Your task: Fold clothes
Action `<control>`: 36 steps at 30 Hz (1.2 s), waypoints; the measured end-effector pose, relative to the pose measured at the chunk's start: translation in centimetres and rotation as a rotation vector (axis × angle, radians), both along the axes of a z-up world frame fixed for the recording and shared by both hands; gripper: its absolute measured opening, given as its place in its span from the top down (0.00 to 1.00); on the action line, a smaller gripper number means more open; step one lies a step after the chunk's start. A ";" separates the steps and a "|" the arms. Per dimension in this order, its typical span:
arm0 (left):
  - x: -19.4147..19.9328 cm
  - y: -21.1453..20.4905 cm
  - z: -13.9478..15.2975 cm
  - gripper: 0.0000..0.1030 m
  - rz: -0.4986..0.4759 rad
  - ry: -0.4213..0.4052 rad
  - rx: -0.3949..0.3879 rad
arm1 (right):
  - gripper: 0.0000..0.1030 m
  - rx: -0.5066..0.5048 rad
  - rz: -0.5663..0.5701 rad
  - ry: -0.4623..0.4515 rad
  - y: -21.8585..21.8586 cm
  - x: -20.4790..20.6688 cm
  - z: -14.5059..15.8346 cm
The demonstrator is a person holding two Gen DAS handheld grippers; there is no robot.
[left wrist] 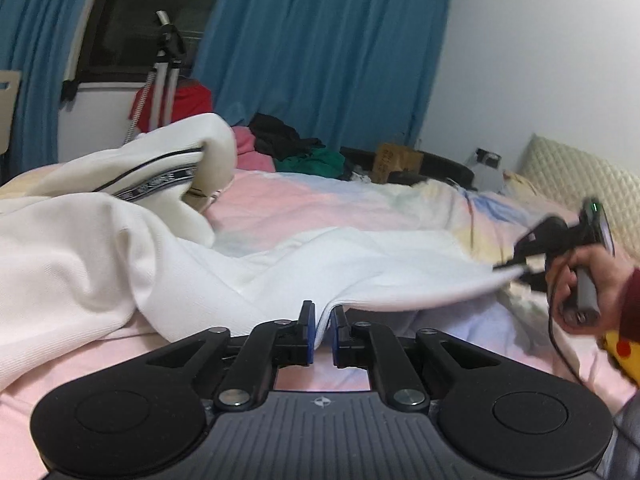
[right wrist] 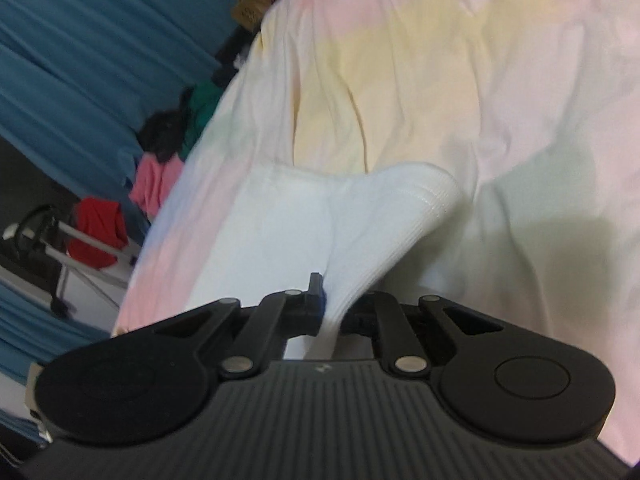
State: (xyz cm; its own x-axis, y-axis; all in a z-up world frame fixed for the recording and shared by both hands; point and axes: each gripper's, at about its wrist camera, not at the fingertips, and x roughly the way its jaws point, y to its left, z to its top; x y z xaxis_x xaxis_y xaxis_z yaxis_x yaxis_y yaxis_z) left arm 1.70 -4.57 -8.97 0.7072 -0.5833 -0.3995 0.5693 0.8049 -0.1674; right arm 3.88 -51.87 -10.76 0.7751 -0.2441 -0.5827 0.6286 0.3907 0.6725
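A white garment (left wrist: 100, 256) with a black-and-white striped trim lies spread over the pastel bed cover (left wrist: 288, 204). My left gripper (left wrist: 323, 314) is shut on its near hem, and the cloth runs up between the blue pads. At the right of the left wrist view a hand holds my right gripper (left wrist: 514, 270), shut on the far end of the same hem, which stretches taut between the two. In the right wrist view the white garment (right wrist: 360, 236) bunches up out of my right gripper (right wrist: 330, 300), whose right finger is hidden by cloth.
A heap of pink, black and green clothes (left wrist: 288, 148) sits at the far edge of the bed. A red garment (left wrist: 188, 100) hangs on a metal stand (left wrist: 164, 72) by the blue curtains (left wrist: 320, 48). A cardboard box (left wrist: 398, 160) and a quilted headboard (left wrist: 580, 184) are at right.
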 end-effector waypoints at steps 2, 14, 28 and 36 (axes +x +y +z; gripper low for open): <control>-0.4 -0.4 -0.2 0.90 -0.023 -0.008 0.023 | 0.92 -0.052 -0.017 0.004 -0.1 0.1 0.4; -0.6 -1.0 -0.2 0.54 -0.080 0.008 0.037 | 0.92 -0.202 -0.032 0.153 0.3 1.6 -1.0; 1.2 14.9 -3.8 0.12 0.538 0.584 -0.773 | 0.91 -0.310 -0.025 0.258 1.8 2.8 -0.7; 0.6 22.8 -7.6 0.29 0.918 0.710 -1.245 | 0.91 -0.251 -0.046 0.199 0.7 2.1 -0.9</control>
State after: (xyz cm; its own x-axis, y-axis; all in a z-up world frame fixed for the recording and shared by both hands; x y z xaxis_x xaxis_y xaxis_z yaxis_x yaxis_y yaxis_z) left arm 2.32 18.22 -16.52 0.8614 -0.2961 -0.4127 -0.4328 -0.0026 -0.9015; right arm 5.95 -51.15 -11.68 0.6367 -0.4315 -0.6391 0.7591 0.4968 0.4208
